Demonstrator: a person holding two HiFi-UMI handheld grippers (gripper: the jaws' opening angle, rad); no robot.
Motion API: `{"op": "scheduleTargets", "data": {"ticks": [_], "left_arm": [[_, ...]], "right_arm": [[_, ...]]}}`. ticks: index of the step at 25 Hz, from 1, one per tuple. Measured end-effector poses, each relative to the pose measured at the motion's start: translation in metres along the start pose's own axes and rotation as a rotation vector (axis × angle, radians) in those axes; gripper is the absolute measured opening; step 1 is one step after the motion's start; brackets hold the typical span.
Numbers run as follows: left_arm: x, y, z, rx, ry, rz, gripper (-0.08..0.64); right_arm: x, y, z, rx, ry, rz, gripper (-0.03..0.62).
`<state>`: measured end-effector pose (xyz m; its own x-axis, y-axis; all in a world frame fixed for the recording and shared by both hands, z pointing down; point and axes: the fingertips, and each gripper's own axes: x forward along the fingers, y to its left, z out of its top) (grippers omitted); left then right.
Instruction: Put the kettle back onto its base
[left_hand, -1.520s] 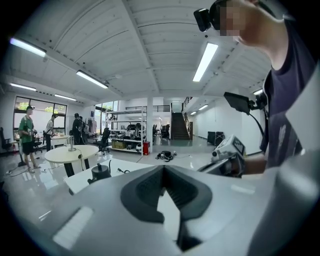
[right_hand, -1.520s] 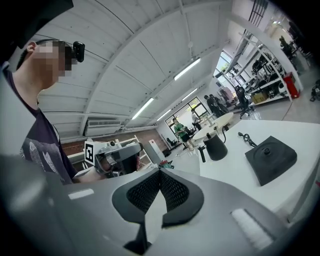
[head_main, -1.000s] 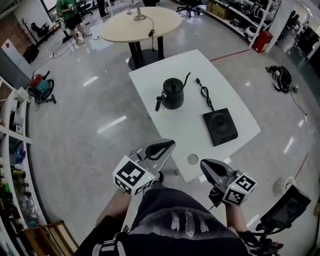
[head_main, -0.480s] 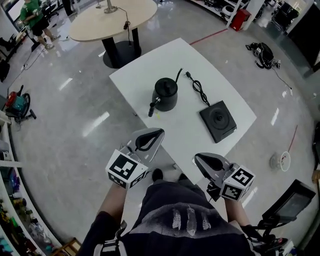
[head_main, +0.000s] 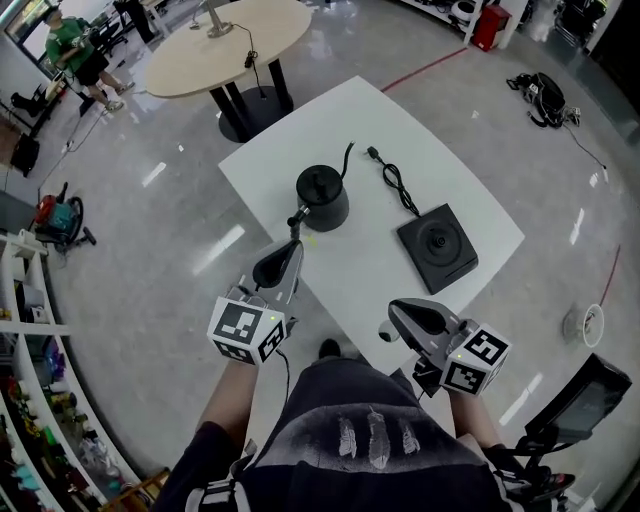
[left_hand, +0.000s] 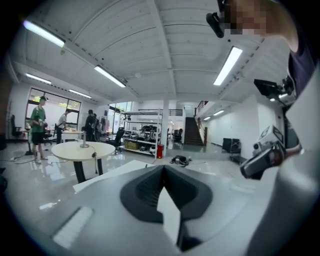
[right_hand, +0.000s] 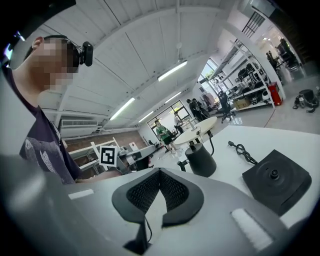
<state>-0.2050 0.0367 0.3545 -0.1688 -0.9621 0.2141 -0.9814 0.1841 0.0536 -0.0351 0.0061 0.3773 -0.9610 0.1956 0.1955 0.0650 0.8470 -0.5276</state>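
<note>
A black gooseneck kettle (head_main: 322, 197) stands on the white table (head_main: 350, 270), its handle toward me. The square black base (head_main: 437, 246) lies to its right, apart from it, with its cord (head_main: 393, 180) coiled behind. My left gripper (head_main: 283, 262) is shut and empty, its tip just short of the kettle's handle. My right gripper (head_main: 415, 318) hovers at the table's near edge, jaws together, holding nothing. The right gripper view shows the kettle (right_hand: 200, 159), the base (right_hand: 276, 179) and the cord (right_hand: 244, 149) beyond the closed jaws (right_hand: 160, 171). The left gripper view shows only its closed jaws (left_hand: 164, 167).
A round beige table (head_main: 225, 45) stands behind the white one. A person (head_main: 72, 50) stands at the far left, near a vacuum cleaner (head_main: 62, 217). Shelving runs along the left wall. A black bag (head_main: 540, 97) lies on the floor at the right.
My left gripper has moved forward over the table's near edge toward the kettle's handle. The right gripper has shifted a little forward. Both stay shut.
</note>
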Motion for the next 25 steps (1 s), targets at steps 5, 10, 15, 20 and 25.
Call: {"op": "scheduleTargets", "data": {"ticks": [5, 10, 15, 20, 25], "left_arm": [[0.031, 0.009, -0.009, -0.017, 0.066, 0.097, 0.237], [0.042, 0.042, -0.054, -0.009, 0.172, 0.165, 0.350], [0.078, 0.081, -0.093, 0.017, 0.241, 0.167, 0.365], [0.096, 0.105, -0.144, 0.020, 0.324, 0.096, 0.365], [0.121, 0.109, -0.164, 0.054, 0.359, 0.015, 0.345]], "right_arm": [[-0.008, -0.037, 0.005, 0.072, 0.022, 0.092, 0.002], [0.005, -0.043, 0.003, 0.063, 0.035, 0.110, 0.002], [0.016, -0.057, 0.011, 0.074, 0.017, 0.038, 0.002], [0.040, -0.047, 0.001, 0.096, 0.027, -0.048, 0.002], [0.064, -0.044, 0.000, 0.107, 0.053, -0.094, 0.002]]}}
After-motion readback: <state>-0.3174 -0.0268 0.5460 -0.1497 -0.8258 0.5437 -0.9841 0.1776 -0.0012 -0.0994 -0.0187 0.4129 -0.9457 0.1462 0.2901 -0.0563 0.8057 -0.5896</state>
